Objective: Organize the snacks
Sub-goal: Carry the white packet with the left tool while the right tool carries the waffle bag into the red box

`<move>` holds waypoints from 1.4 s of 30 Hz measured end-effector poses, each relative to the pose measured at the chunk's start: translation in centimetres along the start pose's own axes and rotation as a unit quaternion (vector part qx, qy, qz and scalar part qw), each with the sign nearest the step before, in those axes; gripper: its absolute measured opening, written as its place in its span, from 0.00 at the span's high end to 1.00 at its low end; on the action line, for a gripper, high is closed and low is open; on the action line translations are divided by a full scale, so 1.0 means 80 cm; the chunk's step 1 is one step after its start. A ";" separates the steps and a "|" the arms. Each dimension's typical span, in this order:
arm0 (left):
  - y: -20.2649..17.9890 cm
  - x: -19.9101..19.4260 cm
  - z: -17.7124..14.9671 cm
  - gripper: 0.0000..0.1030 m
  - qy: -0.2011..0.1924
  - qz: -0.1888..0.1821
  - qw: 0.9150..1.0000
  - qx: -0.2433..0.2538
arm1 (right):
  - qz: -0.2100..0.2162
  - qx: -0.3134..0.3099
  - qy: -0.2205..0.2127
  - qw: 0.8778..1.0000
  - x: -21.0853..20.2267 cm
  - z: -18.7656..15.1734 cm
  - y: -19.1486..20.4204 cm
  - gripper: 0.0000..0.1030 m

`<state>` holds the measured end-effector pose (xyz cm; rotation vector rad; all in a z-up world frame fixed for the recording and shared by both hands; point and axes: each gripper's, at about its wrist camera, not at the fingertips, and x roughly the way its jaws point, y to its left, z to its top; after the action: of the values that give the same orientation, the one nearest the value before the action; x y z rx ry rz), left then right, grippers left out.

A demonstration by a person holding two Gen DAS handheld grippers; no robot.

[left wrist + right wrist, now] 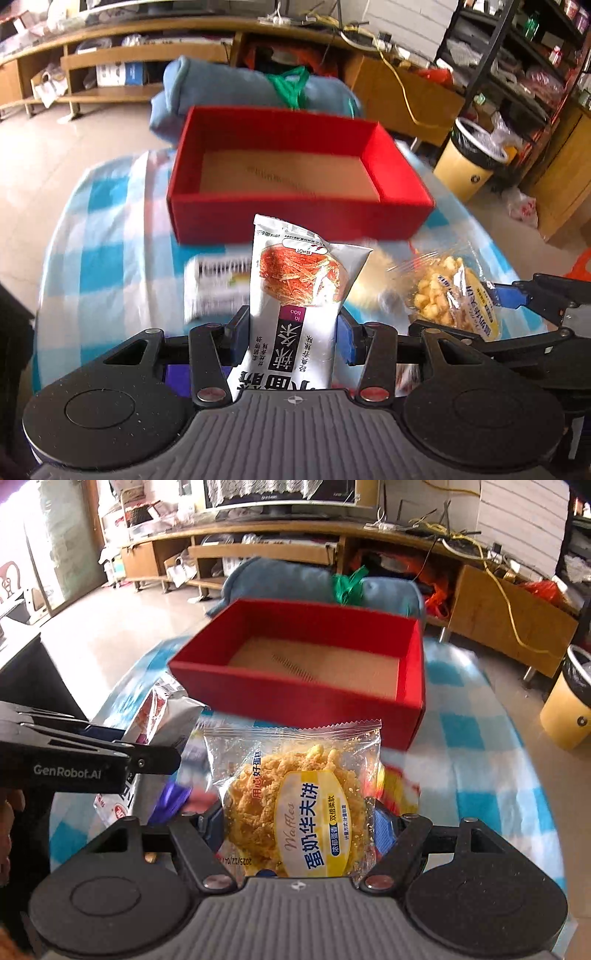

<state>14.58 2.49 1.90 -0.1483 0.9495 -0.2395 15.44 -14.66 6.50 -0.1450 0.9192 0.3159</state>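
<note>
Both grippers are loaded, both facing the red box (295, 173), which sits on the blue-and-white checked cloth (103, 229) with its opening up and its tan floor bare. Left gripper (293, 332): fingers narrowed onto the white spicy-strip pouch (299, 295), clamped across its lower half; the pouch stands up from the jaws toward 12 o'clock, print upside down in this view, top corner slightly creased. Right gripper (299, 823): fingers closed on the clear waffle packet (295, 805), gripped at its flanks; the packet is transparent with a yellow oval label, crumbly golden cake inside, serrated seal at the far edge. Key relation: the box lies at 12 o'clock from the left fingers, its near wall just beyond the pouch tip; its long axis runs 9-to-3 in the left wrist view. From the right fingers the box lies at about 12 to 1 o'clock, rotated, near wall running 10-to-4, one corner nearest the packet. Judgement: the left hand looks slightly nearer and squarer to the box, so it probably has the simpler drop; the right needs a small shift toward 1 o'clock. The two grippers are close together: the right one shows at 3 o'clock in the left view, the left at 9 o'clock in the right view, so collision is a risk if both go forward together. Other packets on the cloth below are blurred; cannot identify them.
</note>
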 end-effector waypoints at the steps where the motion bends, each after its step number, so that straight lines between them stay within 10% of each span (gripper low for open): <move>1: 0.000 0.002 0.006 0.47 -0.003 0.000 1.000 -0.001 | -0.001 0.003 -0.001 1.000 0.003 0.006 -0.003 0.33; 42: 0.016 0.111 0.162 0.48 -0.049 0.070 0.996 -0.025 | -0.036 0.027 -0.035 0.998 0.144 0.149 -0.066 0.33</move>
<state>30.35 1.63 2.07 -0.1363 0.8651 -0.0781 32.69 -14.22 4.38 -0.1167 0.8509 0.2285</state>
